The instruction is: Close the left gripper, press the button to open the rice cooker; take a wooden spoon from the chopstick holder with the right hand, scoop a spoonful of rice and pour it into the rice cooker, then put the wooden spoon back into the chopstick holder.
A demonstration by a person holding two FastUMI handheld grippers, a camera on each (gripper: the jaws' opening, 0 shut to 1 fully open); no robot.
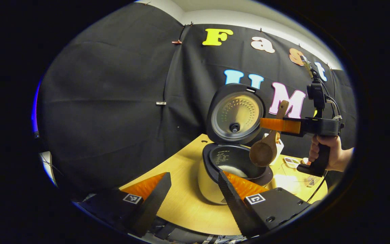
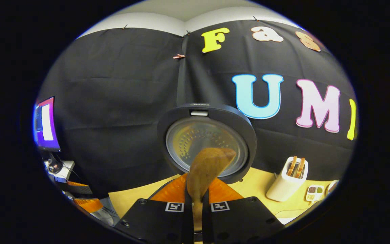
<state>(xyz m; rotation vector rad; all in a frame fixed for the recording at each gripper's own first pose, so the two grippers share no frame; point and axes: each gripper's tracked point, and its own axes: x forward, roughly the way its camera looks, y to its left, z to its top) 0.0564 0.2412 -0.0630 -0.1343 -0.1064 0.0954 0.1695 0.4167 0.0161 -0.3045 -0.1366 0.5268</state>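
Note:
The rice cooker (image 1: 215, 183) stands open on the wooden table (image 1: 178, 206), its lid (image 1: 235, 113) upright and some white rice low in the inner pot (image 1: 230, 169). My left gripper (image 1: 195, 191) is open in front of the cooker and holds nothing. Farther off in the left gripper view, my right gripper (image 1: 266, 124) is shut on the wooden spoon (image 1: 263, 152), whose bowl hangs tilted over the pot's right rim. In the right gripper view my right gripper (image 2: 196, 198) clamps the spoon's handle. The spoon bowl (image 2: 208, 166) points at the lid (image 2: 208, 142).
A white chopstick holder (image 2: 288, 181) with wooden utensils stands right of the cooker, a small divided dish (image 2: 313, 192) beside it. A person's hand (image 1: 332, 154) grips the right gripper's handle. A lit screen (image 2: 46, 123) sits at far left.

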